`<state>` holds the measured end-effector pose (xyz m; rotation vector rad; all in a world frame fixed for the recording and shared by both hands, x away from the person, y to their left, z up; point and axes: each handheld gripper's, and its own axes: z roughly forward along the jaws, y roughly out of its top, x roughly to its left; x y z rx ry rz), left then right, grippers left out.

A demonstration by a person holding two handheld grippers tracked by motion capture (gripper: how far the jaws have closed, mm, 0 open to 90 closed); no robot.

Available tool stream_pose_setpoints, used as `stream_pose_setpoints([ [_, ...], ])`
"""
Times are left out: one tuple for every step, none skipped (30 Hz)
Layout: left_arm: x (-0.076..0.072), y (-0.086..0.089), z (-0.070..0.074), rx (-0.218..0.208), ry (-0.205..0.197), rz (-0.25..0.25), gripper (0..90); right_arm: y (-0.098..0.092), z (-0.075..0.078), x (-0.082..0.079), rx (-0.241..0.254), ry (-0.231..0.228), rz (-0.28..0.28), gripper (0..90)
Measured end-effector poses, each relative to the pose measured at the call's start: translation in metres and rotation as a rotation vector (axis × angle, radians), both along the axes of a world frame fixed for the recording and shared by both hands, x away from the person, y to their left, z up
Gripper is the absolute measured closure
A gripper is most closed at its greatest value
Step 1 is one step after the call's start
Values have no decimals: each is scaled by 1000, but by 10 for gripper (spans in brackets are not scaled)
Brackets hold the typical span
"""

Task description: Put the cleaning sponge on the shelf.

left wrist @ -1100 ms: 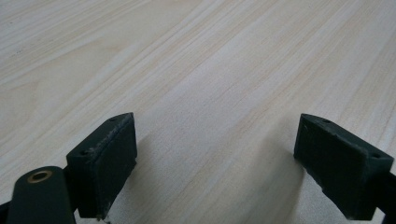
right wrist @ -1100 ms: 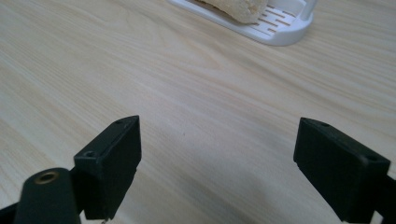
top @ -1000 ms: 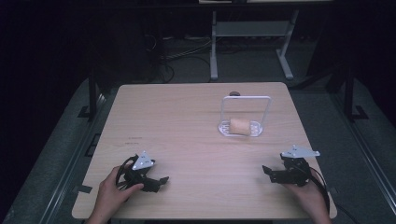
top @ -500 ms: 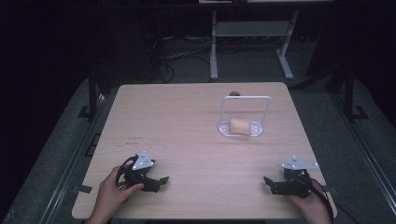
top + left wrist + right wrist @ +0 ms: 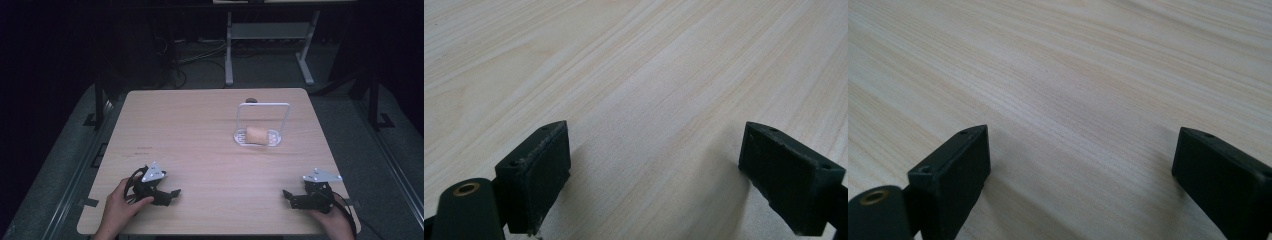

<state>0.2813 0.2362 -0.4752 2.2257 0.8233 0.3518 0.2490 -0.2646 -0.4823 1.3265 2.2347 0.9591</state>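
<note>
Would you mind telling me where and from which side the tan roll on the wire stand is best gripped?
Probably across the roll's round middle, coming from the table's near side: it lies sideways on the stand's base, and the upright wire loop stands behind it.

right hand (image 5: pixel 336 225): cut by bottom edge | tan roll (image 5: pixel 257 135): too small to identify

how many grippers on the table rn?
2. The left gripper sits at the table's near left corner, the right gripper at its near right corner; both have open, empty jaws.
</note>
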Motion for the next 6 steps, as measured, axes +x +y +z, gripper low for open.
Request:
stream_pose_setpoints([
  [0, 0, 0, -1, 0, 1, 126, 0, 0, 0, 0, 0, 0, 83],
  [0, 0, 0, -2, 0, 1, 126, 0, 0, 0, 0, 0, 0, 83],
  [0, 0, 0, -2, 0, 1, 126, 0, 0, 0, 0, 0, 0, 82],
  [0, 0, 0, -2, 0, 1, 126, 0, 0, 0, 0, 0, 0, 83],
  [0, 0, 0, -2, -1, 1, 126, 0, 0, 0, 0, 0, 0, 83],
  [0, 0, 0, -3, -1, 3, 126, 0, 0, 0, 0, 0, 0, 83],
])
